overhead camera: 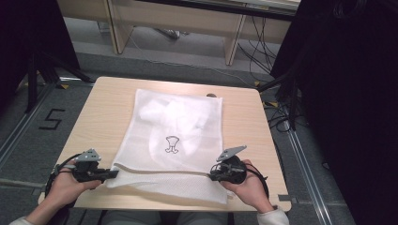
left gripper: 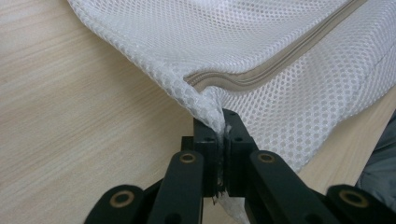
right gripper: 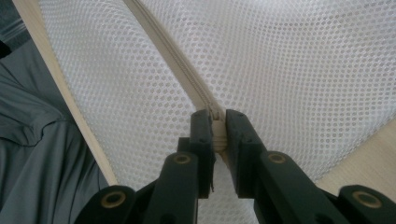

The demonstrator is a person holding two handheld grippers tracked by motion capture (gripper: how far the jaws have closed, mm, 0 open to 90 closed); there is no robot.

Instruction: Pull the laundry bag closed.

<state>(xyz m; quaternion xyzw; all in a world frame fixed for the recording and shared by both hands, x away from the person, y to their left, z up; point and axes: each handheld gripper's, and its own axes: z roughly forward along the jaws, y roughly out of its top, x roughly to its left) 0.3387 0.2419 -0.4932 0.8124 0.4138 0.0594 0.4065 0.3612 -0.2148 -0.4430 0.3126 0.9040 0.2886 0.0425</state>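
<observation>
A: Left gripper [overhead camera: 114,174], near-left: clamped on the corner of the white mesh laundry bag [overhead camera: 174,140], mesh pinched between closed jaws. Right gripper [overhead camera: 212,176], near-right: closed on the beige zipper [right gripper: 187,79] at its end.

B: Position of bag?

A: Flat at centre of the wooden table [overhead camera: 98,112], zipper edge along the near side, spanning both grippers. White garment [overhead camera: 173,115] inside, toward the far end; small printed emblem [overhead camera: 172,144] mid-bag.

B: Beyond the table?

A: Grey floor, cables [overhead camera: 263,47] far right.
</observation>
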